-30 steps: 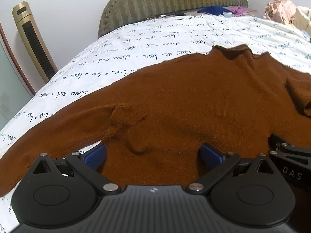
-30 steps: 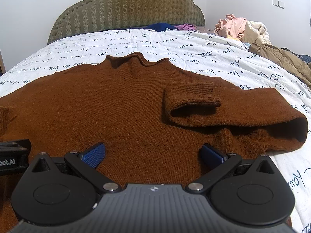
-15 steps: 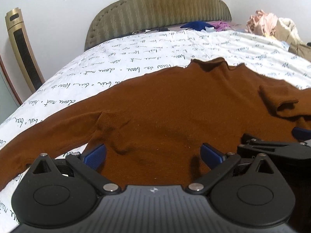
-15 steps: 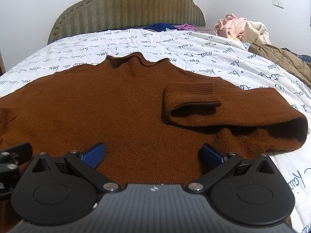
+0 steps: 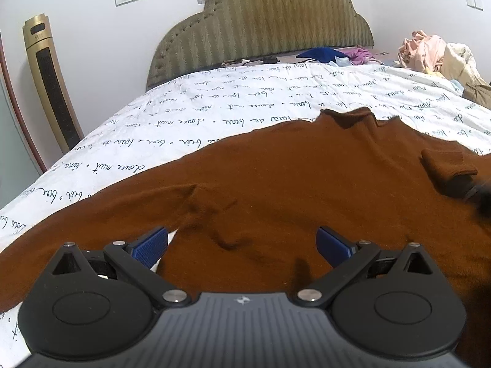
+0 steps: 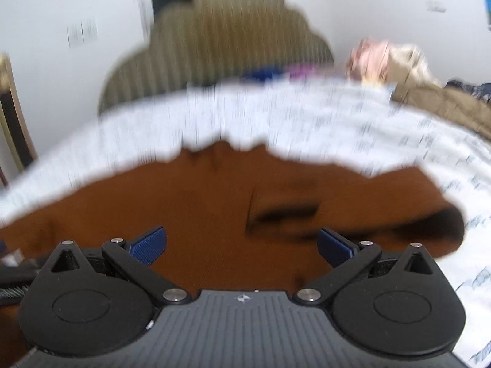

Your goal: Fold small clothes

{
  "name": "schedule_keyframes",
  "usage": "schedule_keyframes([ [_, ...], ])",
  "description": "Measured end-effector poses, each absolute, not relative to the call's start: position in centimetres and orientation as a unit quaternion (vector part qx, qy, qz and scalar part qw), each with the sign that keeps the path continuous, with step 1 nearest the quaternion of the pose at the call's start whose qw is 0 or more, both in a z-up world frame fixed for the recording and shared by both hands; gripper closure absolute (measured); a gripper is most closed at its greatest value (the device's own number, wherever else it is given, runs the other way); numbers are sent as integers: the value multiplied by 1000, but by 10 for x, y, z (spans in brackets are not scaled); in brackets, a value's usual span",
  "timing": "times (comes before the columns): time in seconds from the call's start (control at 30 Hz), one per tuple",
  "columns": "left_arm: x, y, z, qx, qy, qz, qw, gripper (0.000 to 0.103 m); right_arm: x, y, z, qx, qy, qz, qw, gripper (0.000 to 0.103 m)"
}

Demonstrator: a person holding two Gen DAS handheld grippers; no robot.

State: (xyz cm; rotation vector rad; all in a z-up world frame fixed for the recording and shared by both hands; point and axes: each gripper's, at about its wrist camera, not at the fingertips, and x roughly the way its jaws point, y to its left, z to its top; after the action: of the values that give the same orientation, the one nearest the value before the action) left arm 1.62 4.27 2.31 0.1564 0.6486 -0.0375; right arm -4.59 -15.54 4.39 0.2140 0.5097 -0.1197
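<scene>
A brown knit sweater [image 5: 307,190] lies spread front-down on the bed, collar toward the headboard. Its right sleeve is folded in across the body, cuff [image 5: 448,162] near the chest. Its left sleeve [image 5: 76,230] stretches out to the left. My left gripper [image 5: 242,242] is open and empty, low over the left armpit area. My right gripper [image 6: 241,242] is open and empty over the sweater's body [image 6: 199,214]; that view is blurred by motion. The folded cuff [image 6: 282,208] lies just ahead of it.
The bed has a white sheet with script print [image 5: 245,104] and an olive padded headboard [image 5: 260,30]. Blue and purple clothes [image 5: 325,53] lie by the headboard. A pile of clothes [image 5: 438,55] sits at the far right. A gold tower unit [image 5: 52,82] stands left of the bed.
My left gripper swung right and tilted up, bringing more of the headboard and wall into view. My right gripper, still until now, has moved fast and pulled up and back, blurring its view.
</scene>
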Motion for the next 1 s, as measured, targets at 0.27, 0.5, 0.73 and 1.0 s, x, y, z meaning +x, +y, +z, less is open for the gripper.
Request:
schedule_keyframes([
  [0.27,18,46,20,73,326,-20,942,0,-14,-239,35,364,264,58,891,0],
  [0.5,21,54,20,73,330,-11,941,0,13,-247,23,385,272,12,882,11],
  [0.73,23,65,22,62,334,-4,941,0,35,-240,11,370,285,-24,884,68],
  [1.0,23,88,21,58,338,23,939,0,65,-183,32,240,306,-10,921,91],
])
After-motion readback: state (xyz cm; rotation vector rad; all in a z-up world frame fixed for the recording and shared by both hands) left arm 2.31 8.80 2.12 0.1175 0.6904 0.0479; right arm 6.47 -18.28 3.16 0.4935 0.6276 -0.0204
